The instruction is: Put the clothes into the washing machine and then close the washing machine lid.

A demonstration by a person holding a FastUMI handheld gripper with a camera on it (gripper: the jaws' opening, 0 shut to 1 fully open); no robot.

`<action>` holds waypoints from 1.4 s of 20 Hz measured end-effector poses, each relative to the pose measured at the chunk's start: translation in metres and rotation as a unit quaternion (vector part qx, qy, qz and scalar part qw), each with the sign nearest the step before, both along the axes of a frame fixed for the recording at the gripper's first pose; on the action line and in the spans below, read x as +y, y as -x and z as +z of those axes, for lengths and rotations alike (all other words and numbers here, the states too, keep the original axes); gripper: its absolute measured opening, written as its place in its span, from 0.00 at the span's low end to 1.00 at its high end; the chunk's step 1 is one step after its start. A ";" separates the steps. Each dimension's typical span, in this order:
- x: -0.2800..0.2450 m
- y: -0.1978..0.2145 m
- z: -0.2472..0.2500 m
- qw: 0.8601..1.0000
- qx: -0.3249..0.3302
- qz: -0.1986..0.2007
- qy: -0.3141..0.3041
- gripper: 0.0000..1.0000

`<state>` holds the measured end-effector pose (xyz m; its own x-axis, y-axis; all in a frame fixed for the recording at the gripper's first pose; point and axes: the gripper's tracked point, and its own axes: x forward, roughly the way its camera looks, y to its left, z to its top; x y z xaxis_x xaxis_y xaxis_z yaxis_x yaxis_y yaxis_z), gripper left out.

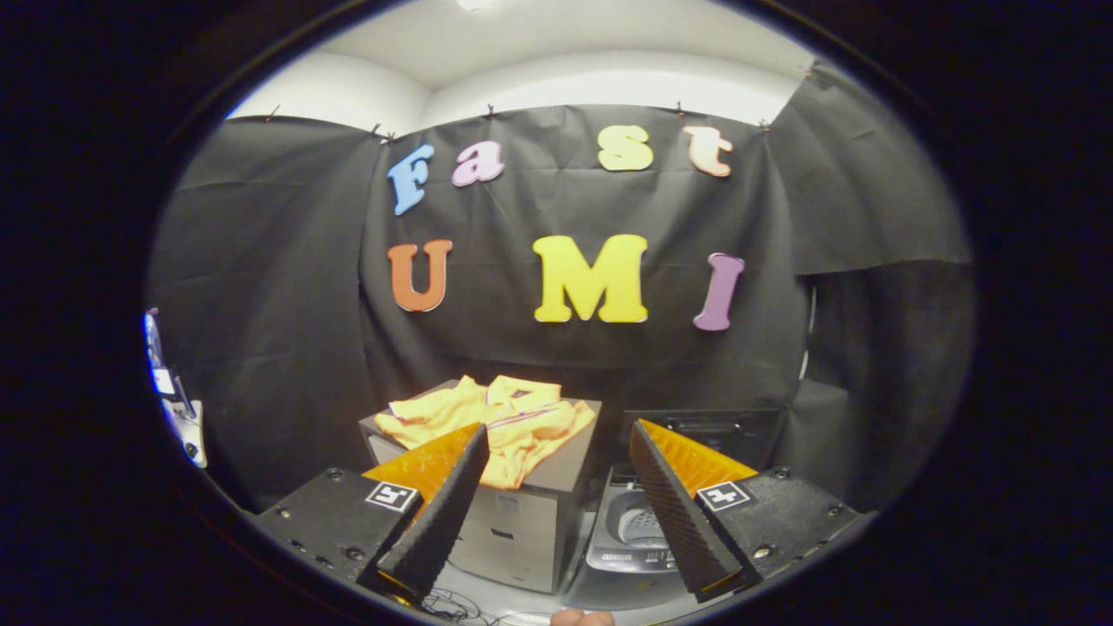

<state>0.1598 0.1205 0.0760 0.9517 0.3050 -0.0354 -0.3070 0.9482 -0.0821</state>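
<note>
Gripper view: 1 gripper point(556, 439), fingers spread, holding nothing. Far ahead, 1 yellow garment point(500, 417) overhangs 1 cabinet point(513, 522); right, 1 washing machine point(639, 530), lid raised.

No legible text; square marker tags point(390, 496) perhaps on the tongs point(556, 452).

The gripper view looks forward and slightly down from above and well short of the washer point(639, 530), facing it past its open fingers point(439, 513).
</note>
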 end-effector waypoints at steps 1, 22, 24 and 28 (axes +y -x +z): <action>0.013 -0.017 0.004 1.000 0.000 0.011 0.006 1.00; 0.163 -0.238 -0.129 0.959 0.266 -0.017 0.094 1.00; 0.165 -0.239 -0.131 0.959 0.267 -0.016 0.098 1.00; 0.165 -0.240 -0.133 0.957 0.276 -0.008 0.091 1.00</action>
